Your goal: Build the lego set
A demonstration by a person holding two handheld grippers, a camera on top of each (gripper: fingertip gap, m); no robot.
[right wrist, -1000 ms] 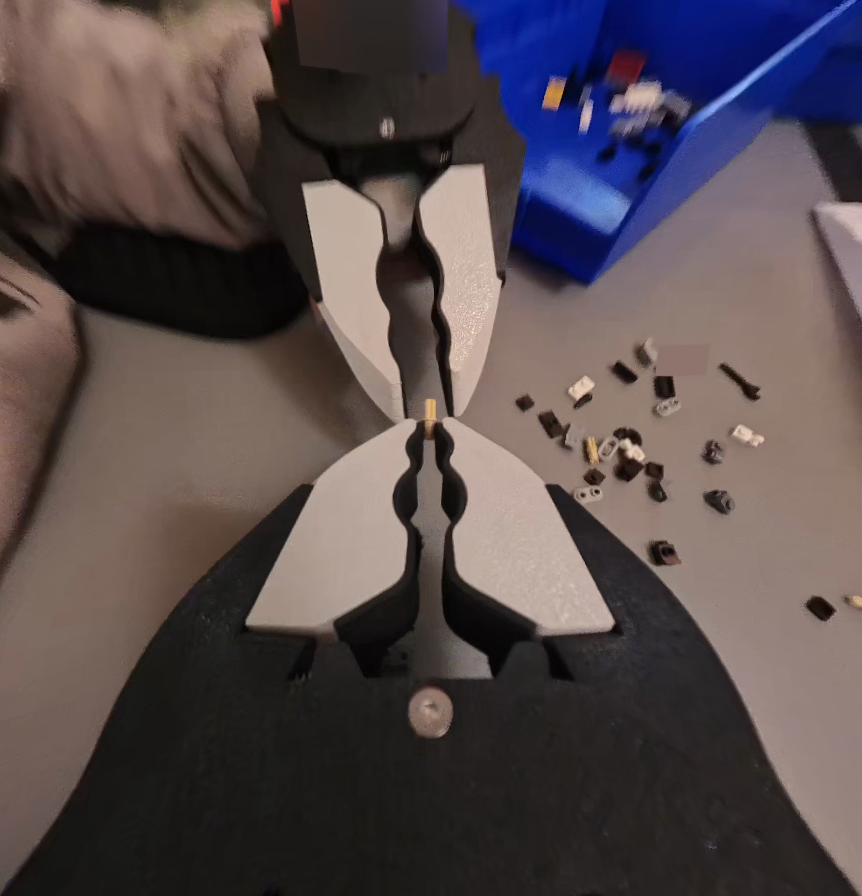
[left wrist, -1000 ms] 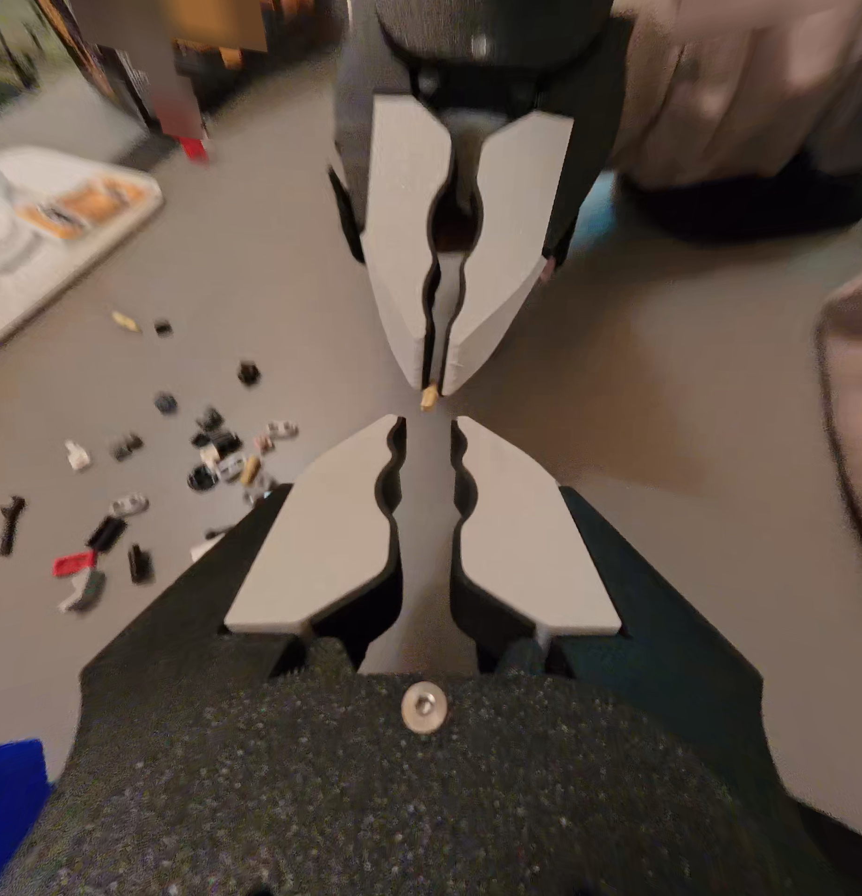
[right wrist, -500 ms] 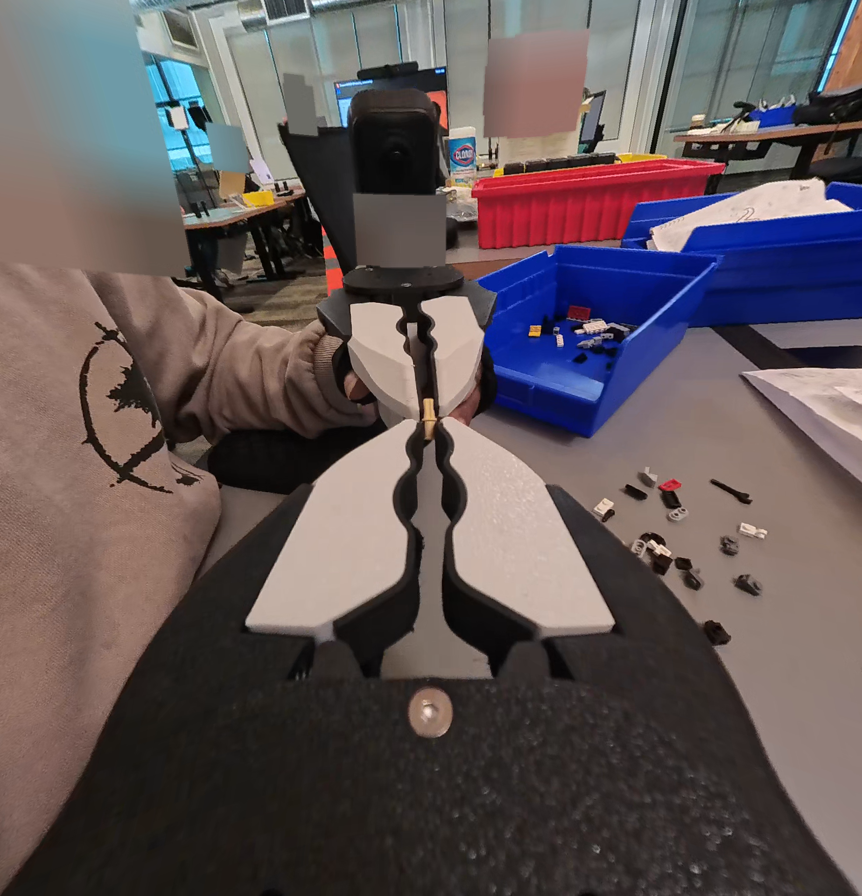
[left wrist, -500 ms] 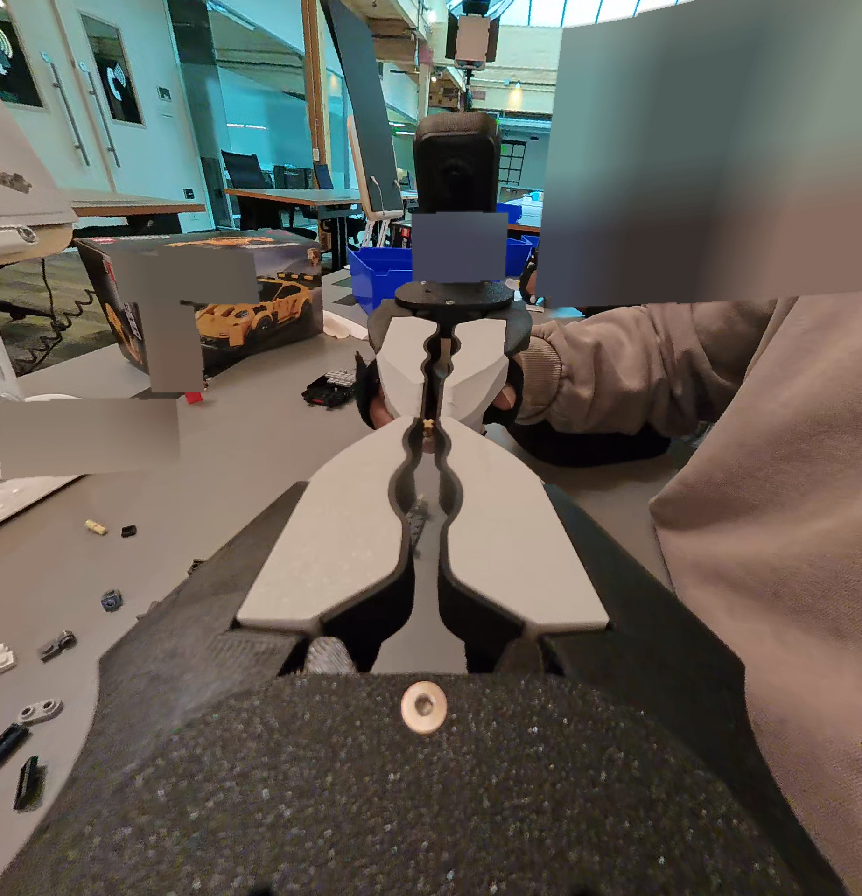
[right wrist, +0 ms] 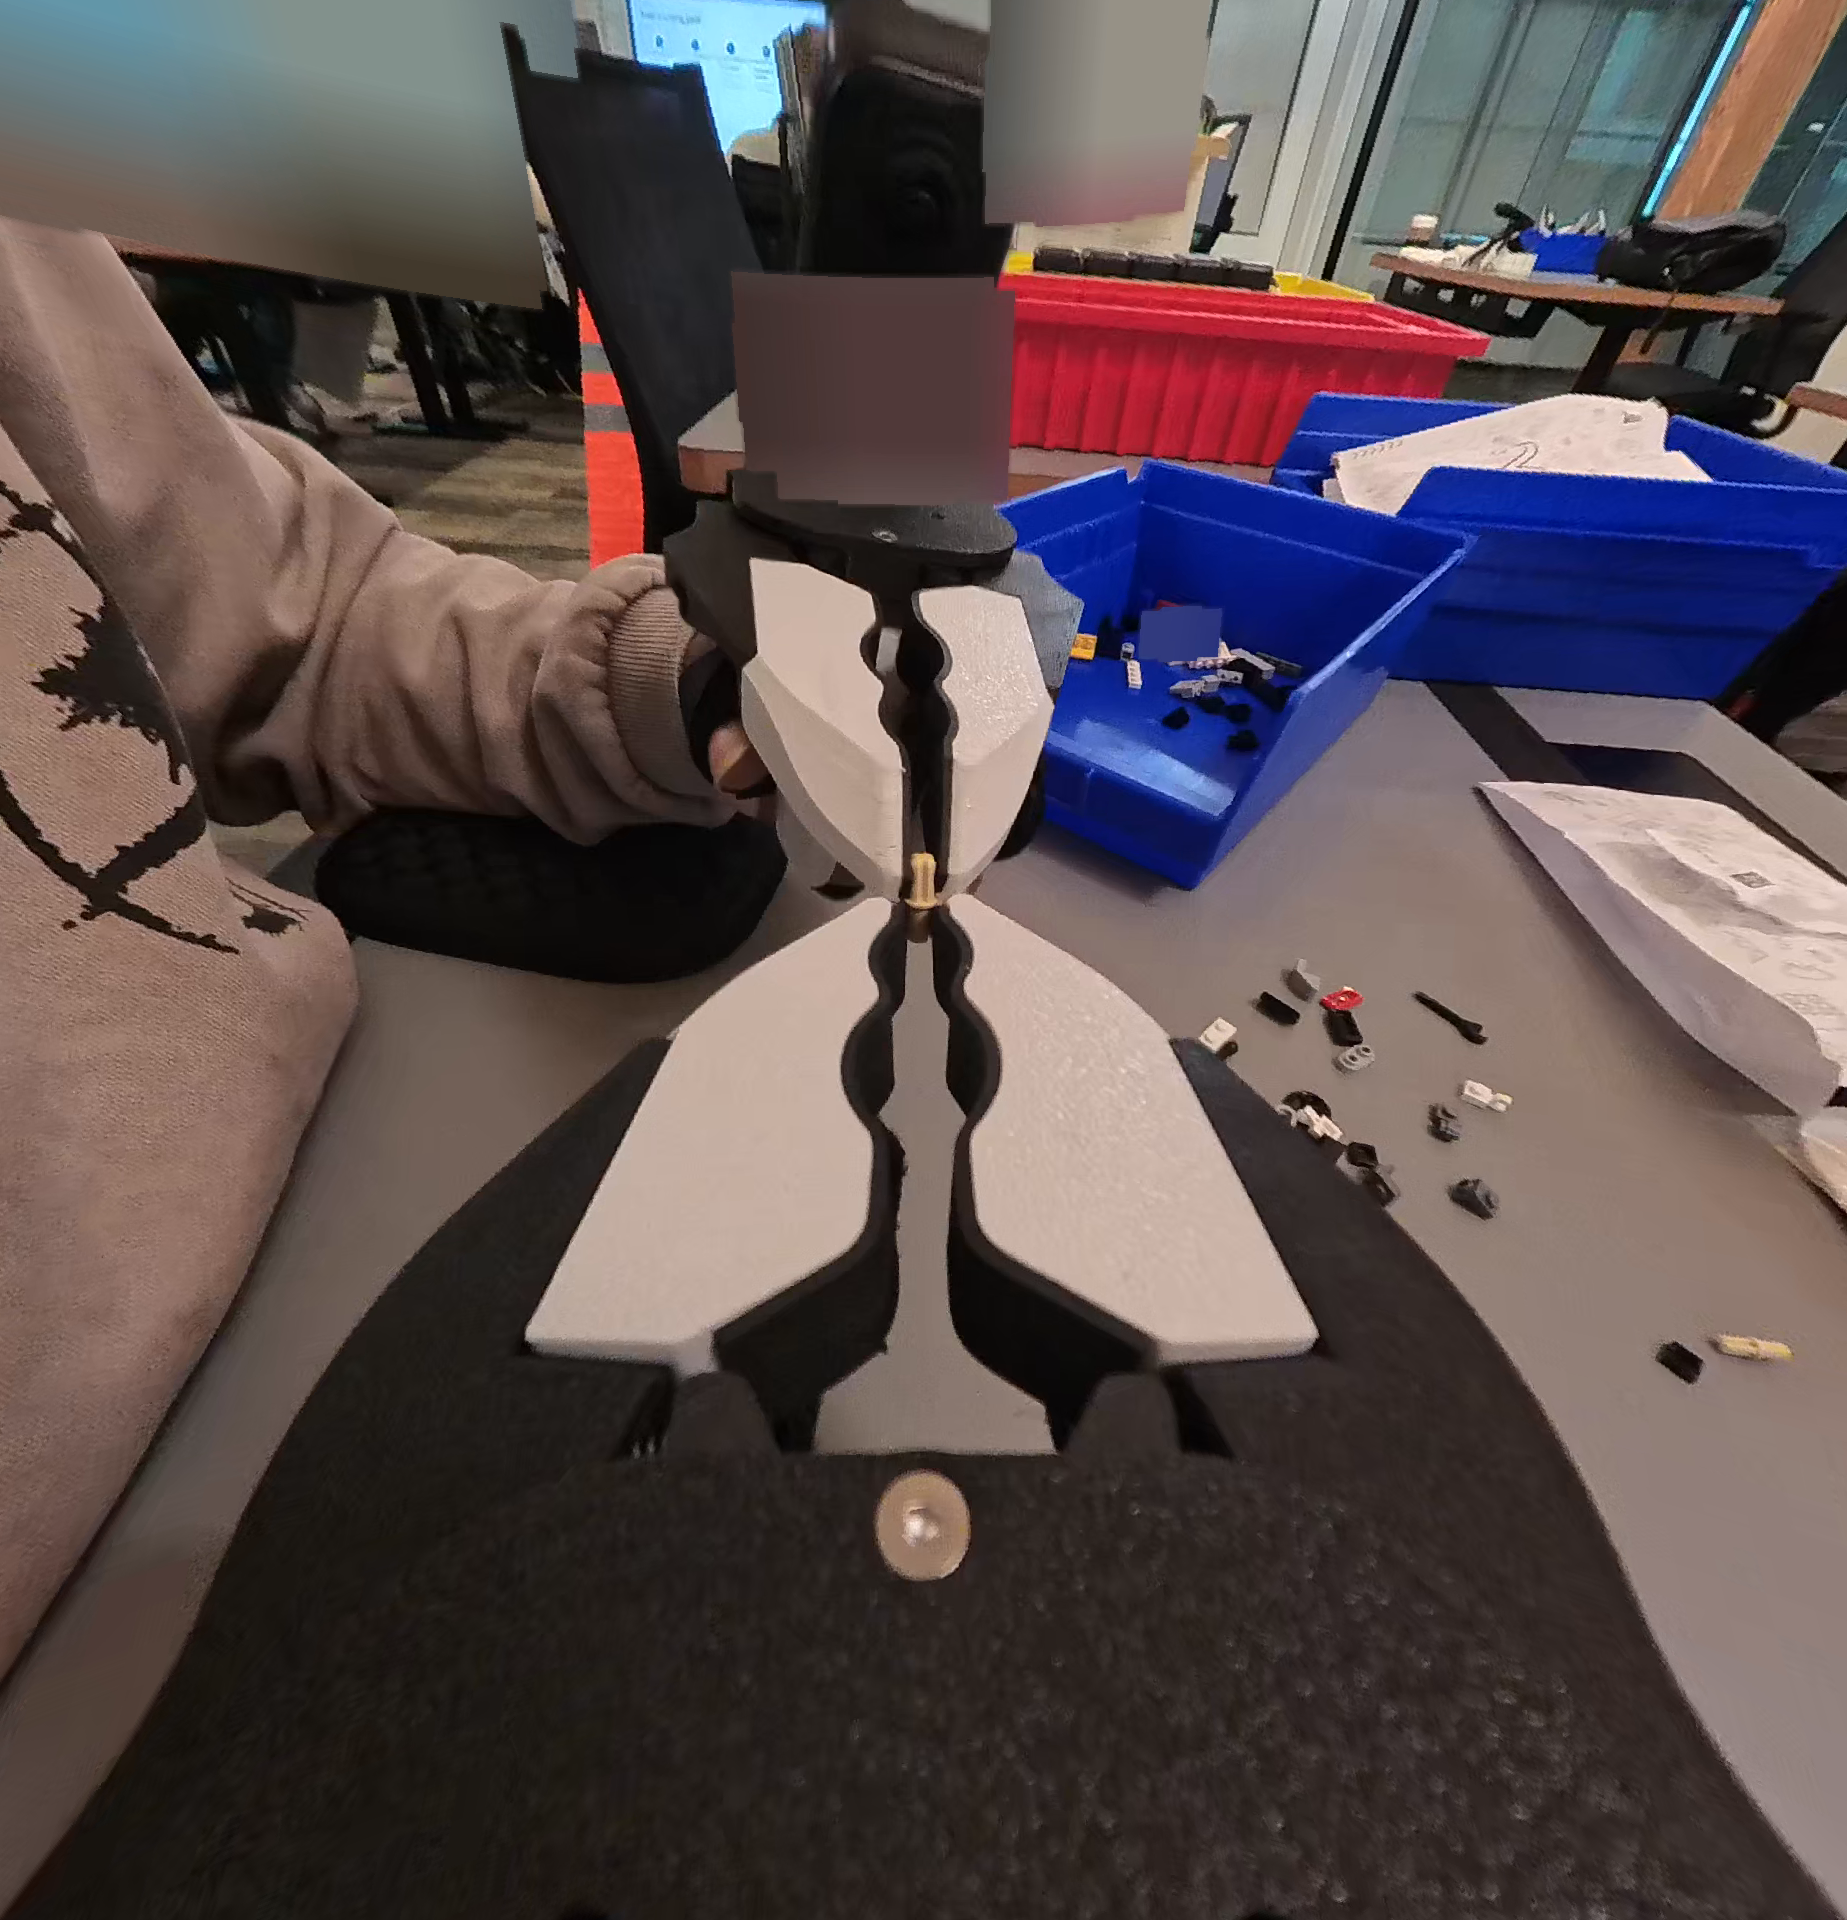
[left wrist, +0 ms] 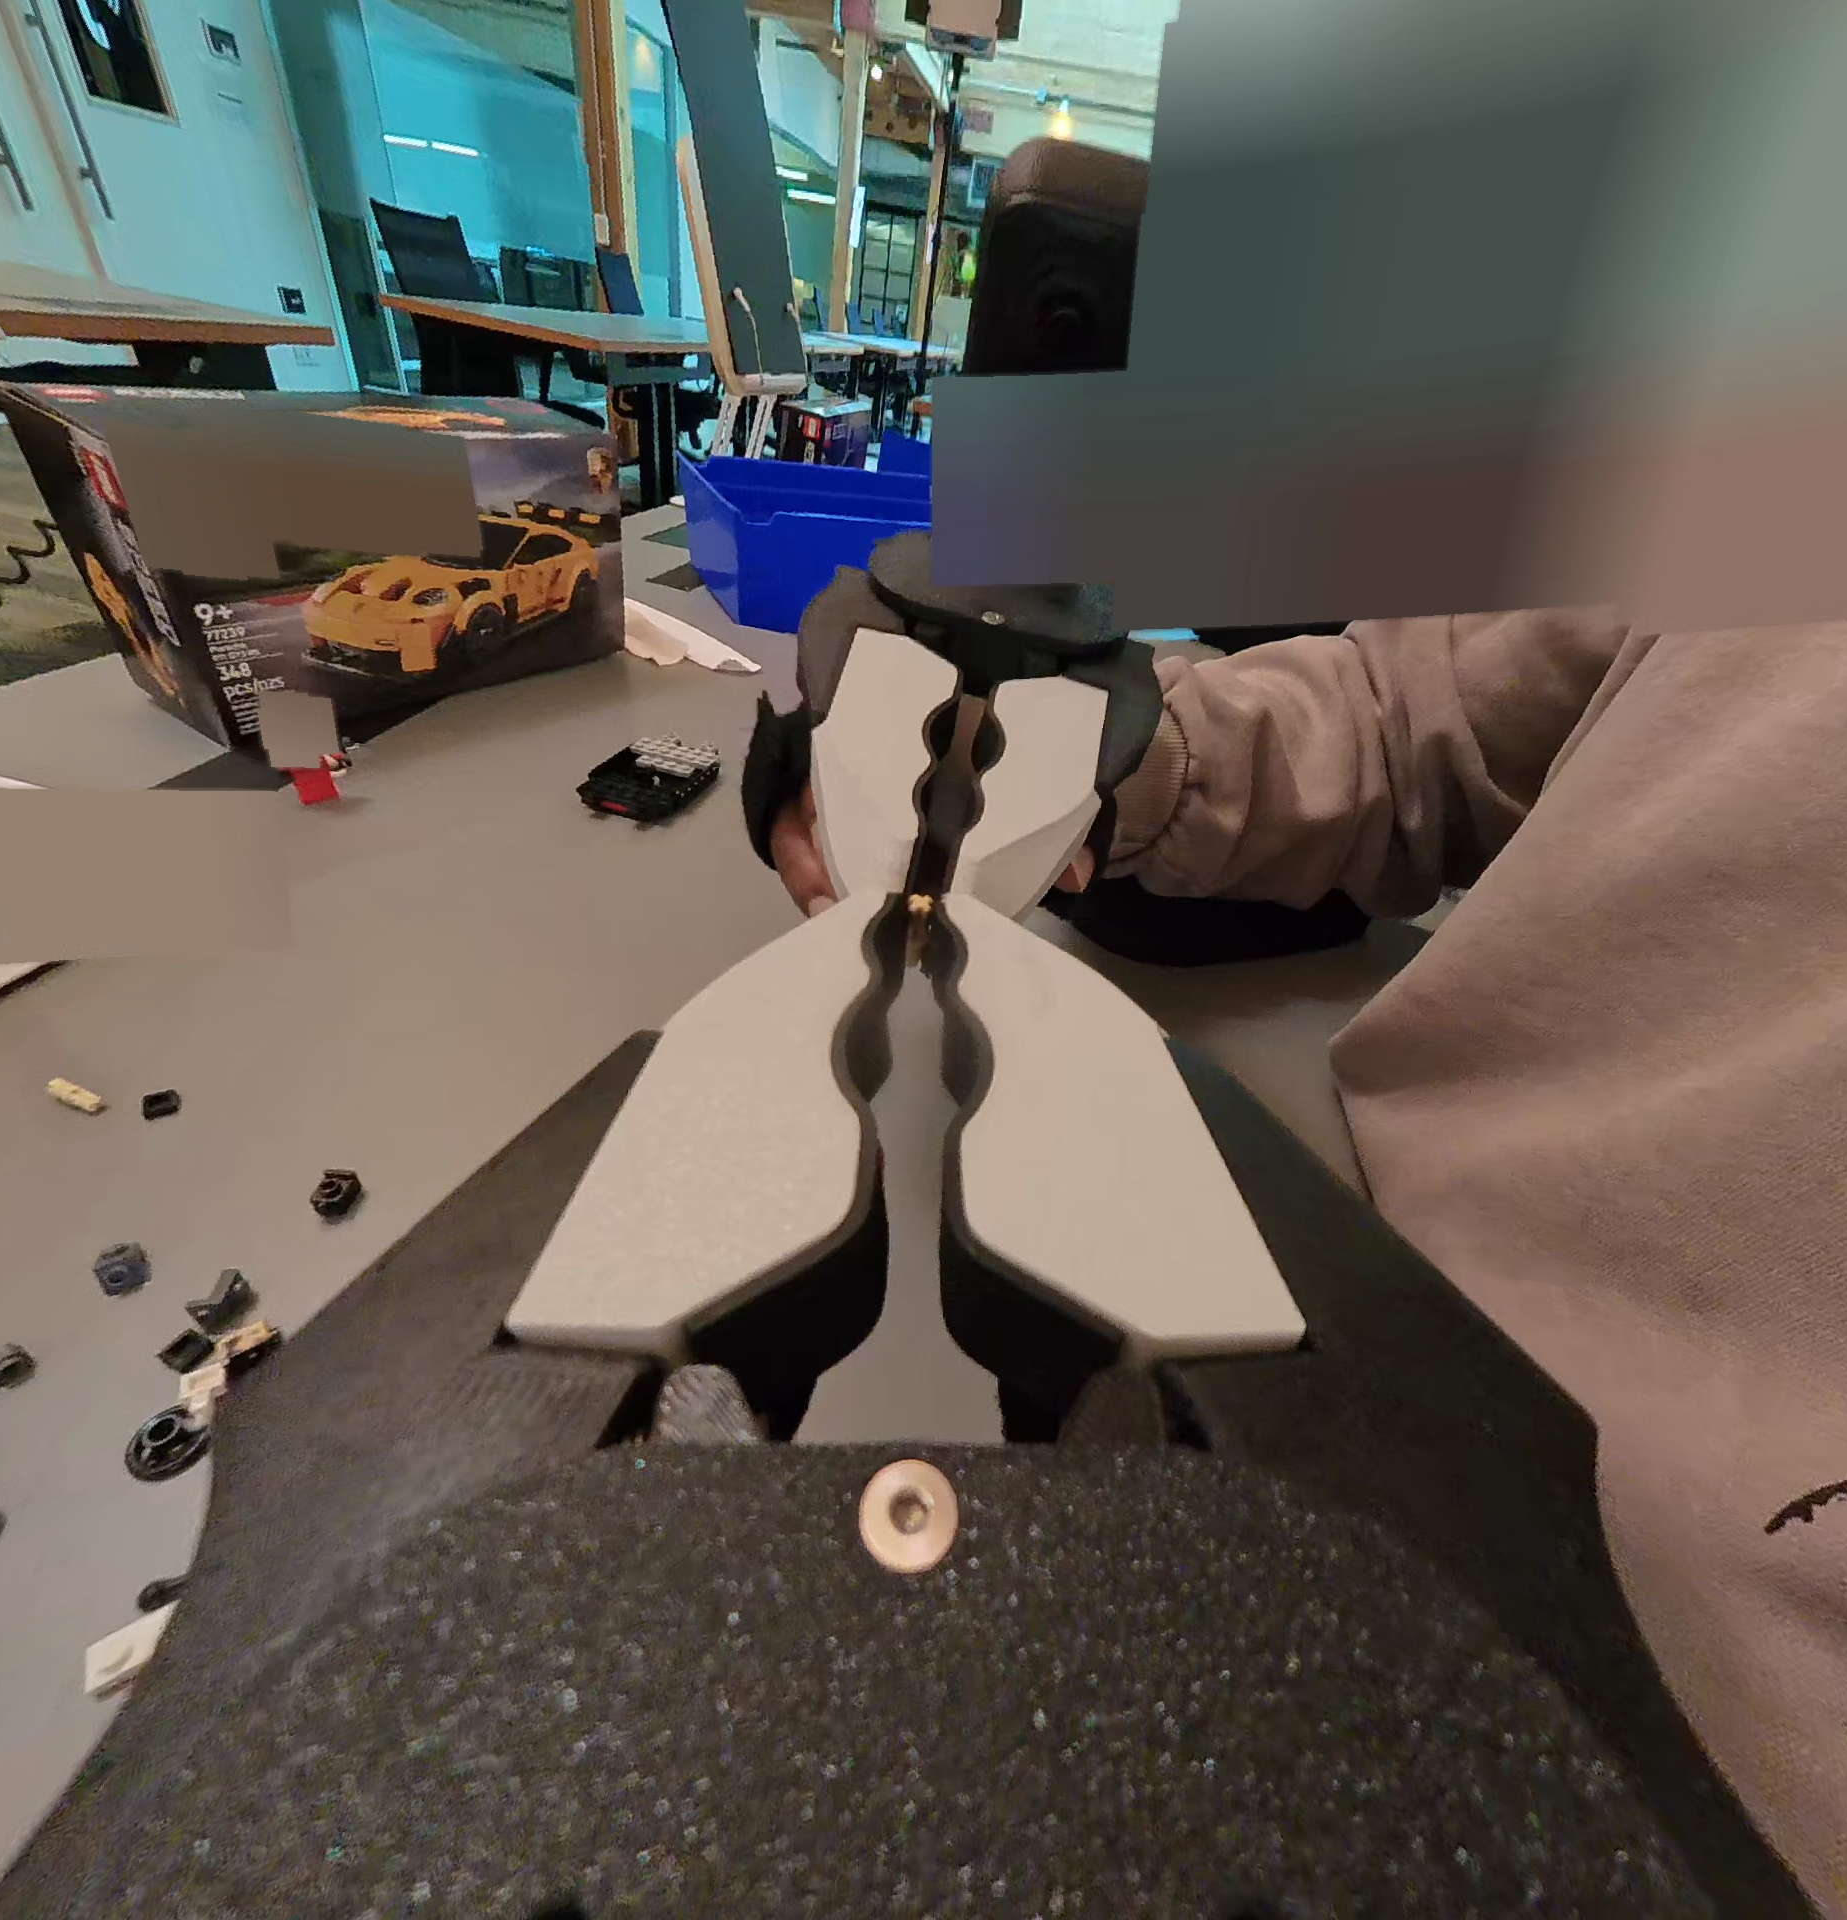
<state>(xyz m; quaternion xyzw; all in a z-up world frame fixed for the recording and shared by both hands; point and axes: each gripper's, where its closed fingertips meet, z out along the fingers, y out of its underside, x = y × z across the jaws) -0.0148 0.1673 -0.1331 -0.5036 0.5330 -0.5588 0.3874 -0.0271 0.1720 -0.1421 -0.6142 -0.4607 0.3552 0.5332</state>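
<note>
An open office with long desks (left wrist: 545,324), dark chairs (left wrist: 431,249), glass partitions (right wrist: 1501,156) and wood-look flooring (right wrist: 462,488).

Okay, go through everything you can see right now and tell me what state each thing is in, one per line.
Left tool: closed, tip to tip with the right.
Right tool: closed.
Tan pin: held off the table between both tool tips.
Blue bin: open, loose pieces inside.
Set box: standing on the table.
Partial build: unfinished, resting on the table.
Loose pieces: scattered on the table.

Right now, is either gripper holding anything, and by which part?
A small tan lego pin is pinched between both: right gripper on one end, left gripper on the other, each at the very tips of its jaws.
</note>
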